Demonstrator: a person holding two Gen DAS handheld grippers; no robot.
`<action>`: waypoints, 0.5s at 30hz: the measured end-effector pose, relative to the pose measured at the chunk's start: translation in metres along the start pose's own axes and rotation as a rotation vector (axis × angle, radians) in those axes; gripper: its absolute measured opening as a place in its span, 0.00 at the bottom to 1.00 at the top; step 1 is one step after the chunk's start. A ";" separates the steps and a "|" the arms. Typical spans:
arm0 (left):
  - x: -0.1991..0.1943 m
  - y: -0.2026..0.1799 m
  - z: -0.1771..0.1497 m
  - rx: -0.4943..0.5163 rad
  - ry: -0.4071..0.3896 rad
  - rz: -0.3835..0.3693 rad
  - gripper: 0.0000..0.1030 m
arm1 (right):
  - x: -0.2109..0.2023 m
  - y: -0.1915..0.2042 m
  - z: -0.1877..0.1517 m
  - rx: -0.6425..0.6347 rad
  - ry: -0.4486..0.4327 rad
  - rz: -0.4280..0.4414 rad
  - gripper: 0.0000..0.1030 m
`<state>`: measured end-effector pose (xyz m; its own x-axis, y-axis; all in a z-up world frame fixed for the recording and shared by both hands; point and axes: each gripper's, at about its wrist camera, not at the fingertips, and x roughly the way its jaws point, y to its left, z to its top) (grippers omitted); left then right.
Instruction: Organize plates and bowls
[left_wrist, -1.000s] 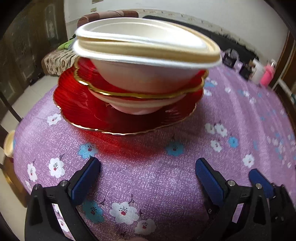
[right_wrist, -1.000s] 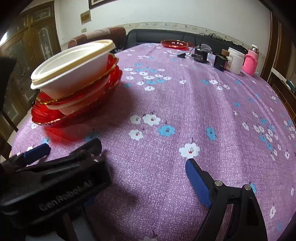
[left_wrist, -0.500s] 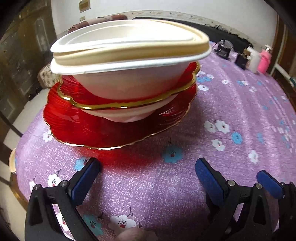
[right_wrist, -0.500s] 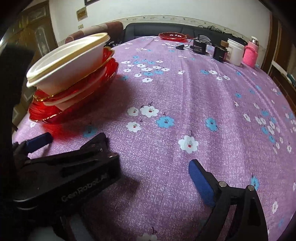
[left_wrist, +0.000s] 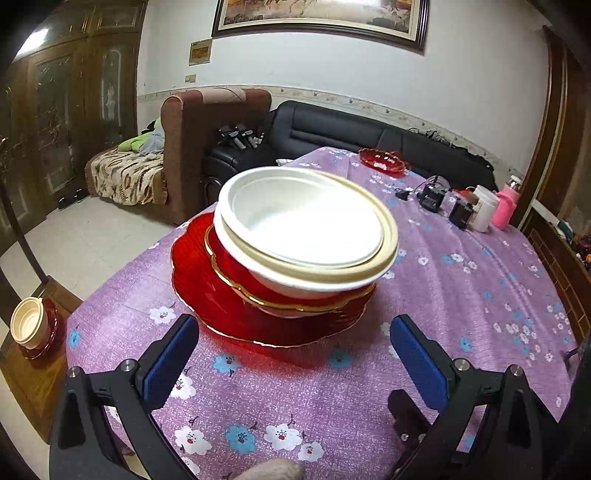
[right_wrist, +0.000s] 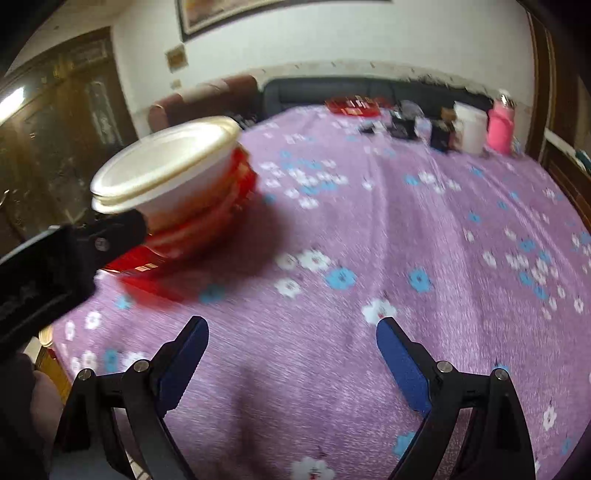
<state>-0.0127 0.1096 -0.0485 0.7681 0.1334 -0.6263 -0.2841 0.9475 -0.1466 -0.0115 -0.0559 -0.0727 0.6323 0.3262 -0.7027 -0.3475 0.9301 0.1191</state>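
Note:
A stack of white bowls (left_wrist: 306, 229) with a tan rim rests tilted on red gold-edged plates (left_wrist: 207, 291) on the purple flowered tablecloth (left_wrist: 461, 295). My left gripper (left_wrist: 291, 354) is open and empty, just in front of the stack and raised above the cloth. In the blurred right wrist view the stack (right_wrist: 166, 173) sits at the left. My right gripper (right_wrist: 291, 354) is open and empty over the cloth, right of the stack. The left gripper's black body (right_wrist: 55, 266) shows at the left edge.
A small red dish (left_wrist: 384, 160) lies at the table's far end. A pink bottle (left_wrist: 506, 205), a white jar (left_wrist: 484, 206) and black devices (left_wrist: 434, 195) stand at the far right. Another bowl-and-plate set (left_wrist: 31, 325) sits on a low wooden stand at the left.
Both grippers have lifted and pulled back, so the stack now shows from above. The right gripper's left finger has come into view. Both stay open.

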 end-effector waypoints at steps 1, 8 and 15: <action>-0.001 0.000 0.001 0.003 -0.002 -0.008 1.00 | -0.006 0.006 0.002 -0.024 -0.027 0.008 0.92; -0.023 0.010 -0.002 0.027 -0.041 -0.015 1.00 | -0.016 0.028 0.015 -0.124 -0.085 0.016 0.92; -0.030 0.015 0.003 0.019 -0.059 0.004 1.00 | -0.015 0.033 0.020 -0.130 -0.086 0.036 0.92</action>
<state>-0.0382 0.1211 -0.0300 0.7998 0.1534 -0.5803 -0.2767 0.9522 -0.1297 -0.0186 -0.0267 -0.0444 0.6731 0.3772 -0.6362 -0.4542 0.8896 0.0468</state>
